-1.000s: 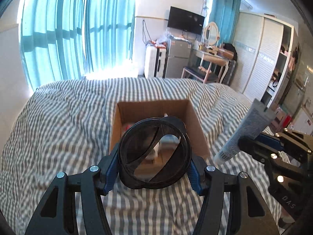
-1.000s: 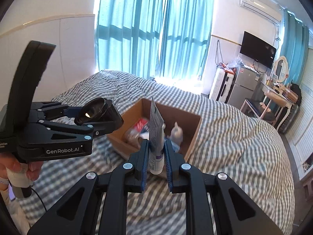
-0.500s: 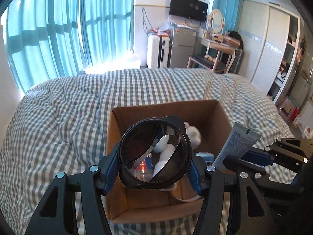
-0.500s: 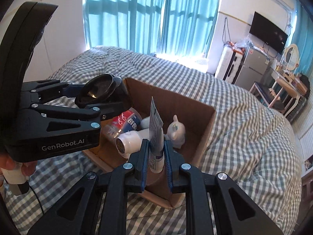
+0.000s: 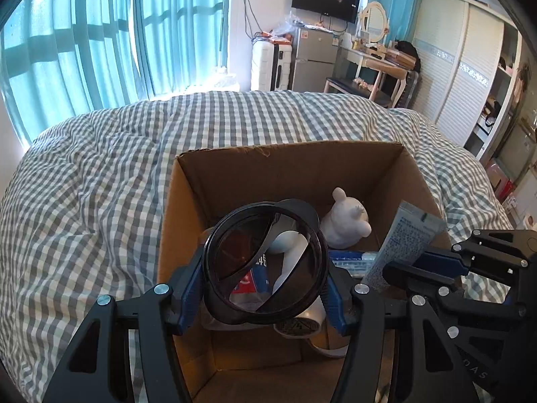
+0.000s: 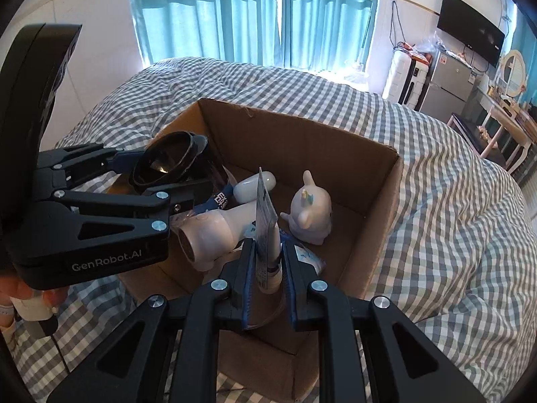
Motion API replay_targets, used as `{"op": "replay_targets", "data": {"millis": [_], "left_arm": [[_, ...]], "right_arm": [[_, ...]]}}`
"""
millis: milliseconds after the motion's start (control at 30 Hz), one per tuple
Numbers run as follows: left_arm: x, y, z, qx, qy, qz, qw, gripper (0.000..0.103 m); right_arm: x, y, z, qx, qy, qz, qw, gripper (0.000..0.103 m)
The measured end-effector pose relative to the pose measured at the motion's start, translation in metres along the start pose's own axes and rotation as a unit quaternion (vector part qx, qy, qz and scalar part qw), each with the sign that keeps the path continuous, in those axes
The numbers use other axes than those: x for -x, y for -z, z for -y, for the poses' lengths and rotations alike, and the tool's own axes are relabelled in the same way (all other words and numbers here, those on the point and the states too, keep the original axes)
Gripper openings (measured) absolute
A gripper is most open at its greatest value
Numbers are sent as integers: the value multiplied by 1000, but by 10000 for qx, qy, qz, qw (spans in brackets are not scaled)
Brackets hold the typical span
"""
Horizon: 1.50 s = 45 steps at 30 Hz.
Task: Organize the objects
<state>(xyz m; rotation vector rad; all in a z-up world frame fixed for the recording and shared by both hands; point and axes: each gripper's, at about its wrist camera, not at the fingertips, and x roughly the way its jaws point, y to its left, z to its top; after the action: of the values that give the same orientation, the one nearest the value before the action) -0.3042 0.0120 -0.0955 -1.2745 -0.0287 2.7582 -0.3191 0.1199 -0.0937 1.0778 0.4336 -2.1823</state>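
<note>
An open cardboard box [image 5: 295, 171] [image 6: 302, 134] sits on the checked bed. My left gripper [image 5: 265, 282] is shut on a round dark lens-like object [image 5: 265, 265], held above the box's near left part; it also shows in the right wrist view [image 6: 164, 164]. My right gripper [image 6: 266, 262] is shut on a pale tube [image 6: 266, 221], upright over the box's near right part; the tube also shows in the left wrist view [image 5: 402, 248]. Inside lie a white figurine [image 6: 310, 215], a pale hair dryer [image 6: 214, 231] and a red and blue packet [image 5: 250, 278].
The grey checked bedcover [image 5: 94, 184] surrounds the box on all sides. Blue curtains [image 5: 100, 43], a suitcase [image 5: 270, 63], a small fridge [image 5: 313, 60], a dressing table [image 5: 379, 63] and a wardrobe [image 5: 459, 77] stand beyond the bed.
Both grippers have moved forward and down over the box with their objects still held. The box now fills more of both views.
</note>
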Motion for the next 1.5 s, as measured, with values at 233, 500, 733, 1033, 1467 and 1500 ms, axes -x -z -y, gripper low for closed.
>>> {"op": "replay_targets", "data": {"millis": [233,500,733,1033,1467,1500], "left_arm": [[-6,-4,-5,40,128,-2,9999,63],[9,-15,-5,22,38,192,9998,78],[50,-30,-6,17,-75,561,9984,85],[128,-42,1,-42,-270,1176,9927,98],[258,-31,25,-274,-542,2100,9758,102],[266,-29,25,-264,-543,2147,9748,102]], "right_arm": [[8,-7,6,-136,64,203,9997,25],[30,-23,20,-425,418,595,9964,43],[66,-31,22,-474,769,837,9924,59],[141,-30,19,-697,1051,1311,9833,80],[285,-5,-13,-822,1534,2539,9514,100],[292,-3,-15,-815,1551,2568,9504,100]]}}
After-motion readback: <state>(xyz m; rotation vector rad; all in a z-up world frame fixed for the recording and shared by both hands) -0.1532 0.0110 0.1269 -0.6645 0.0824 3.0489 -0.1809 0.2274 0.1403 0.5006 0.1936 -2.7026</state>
